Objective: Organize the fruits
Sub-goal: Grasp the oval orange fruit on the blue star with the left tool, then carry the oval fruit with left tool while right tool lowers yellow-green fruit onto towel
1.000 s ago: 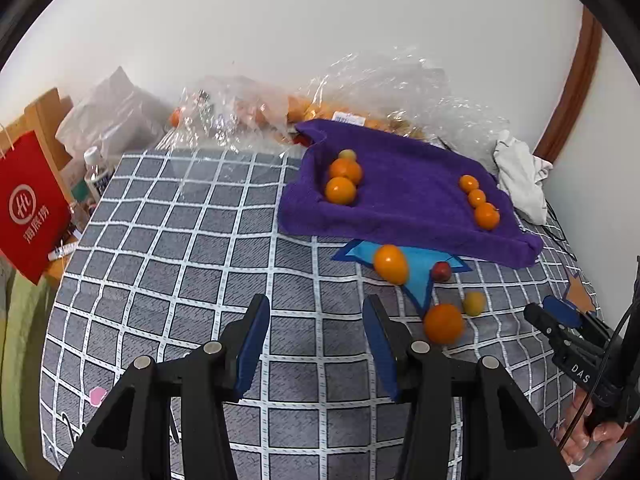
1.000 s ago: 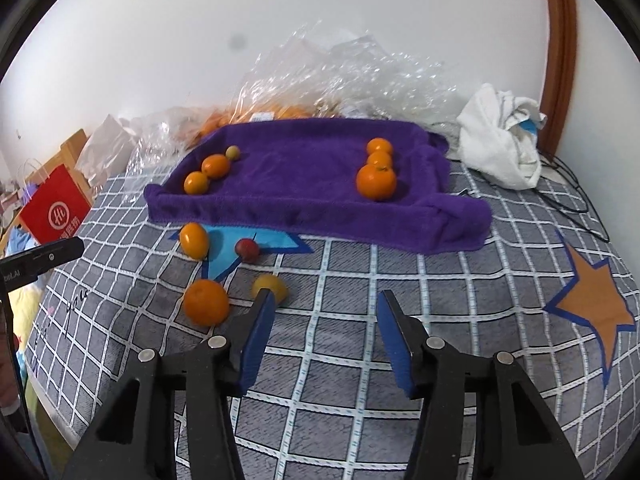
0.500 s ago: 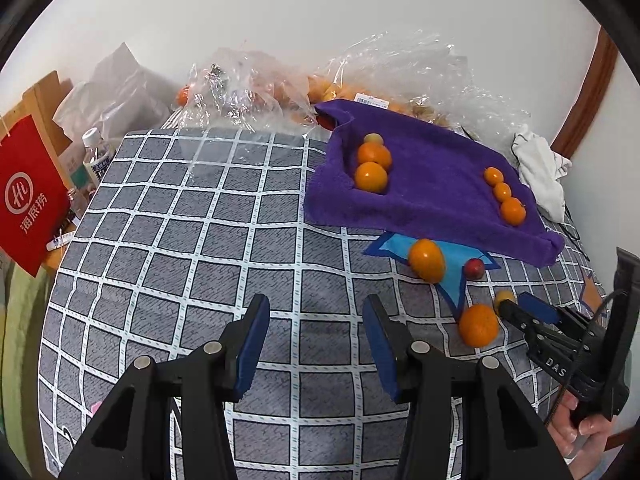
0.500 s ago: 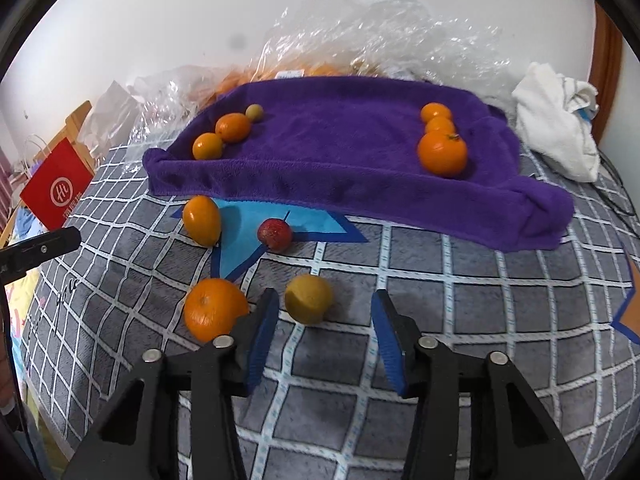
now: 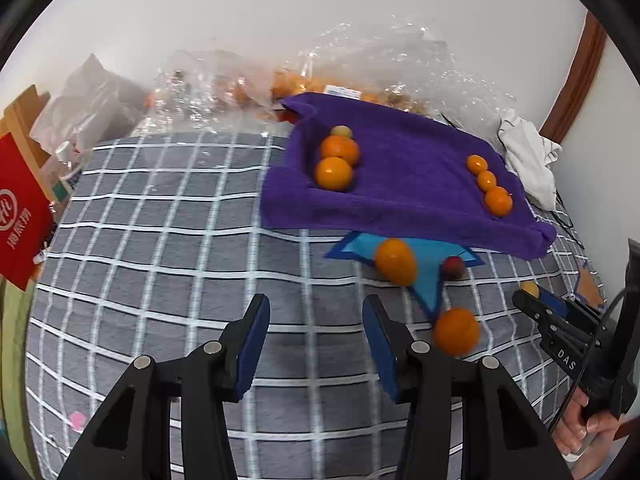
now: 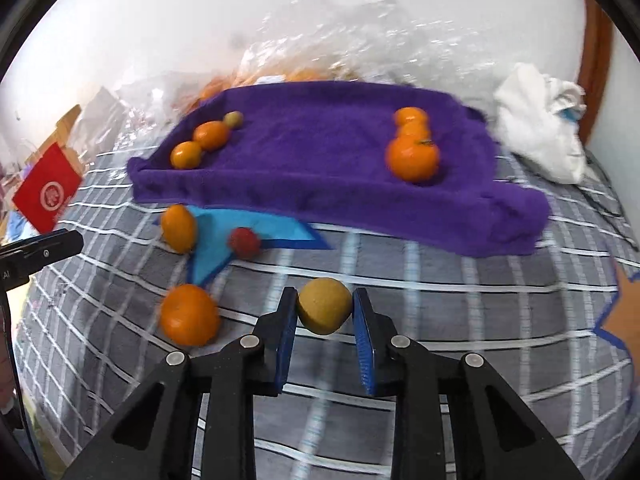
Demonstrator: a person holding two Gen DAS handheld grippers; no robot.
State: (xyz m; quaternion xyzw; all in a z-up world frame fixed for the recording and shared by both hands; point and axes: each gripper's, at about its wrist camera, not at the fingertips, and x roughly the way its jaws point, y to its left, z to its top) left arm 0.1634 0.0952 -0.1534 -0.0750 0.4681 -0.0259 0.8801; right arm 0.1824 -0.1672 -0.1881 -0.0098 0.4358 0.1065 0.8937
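Closing in since the earlier frame, right tongs (image 6: 325, 312) now pinch the yellow fruit (image 6: 324, 310); left tongs (image 5: 316, 344) hang partly open, empty. Next: lift it onto the purple towel (image 6: 320, 152).

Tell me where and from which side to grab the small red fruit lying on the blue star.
Grip the small red fruit across its round middle, pads on its left and right. Come from above and the near side: the purple towel lies close behind it, the oval orange fruit sits apart to its left.
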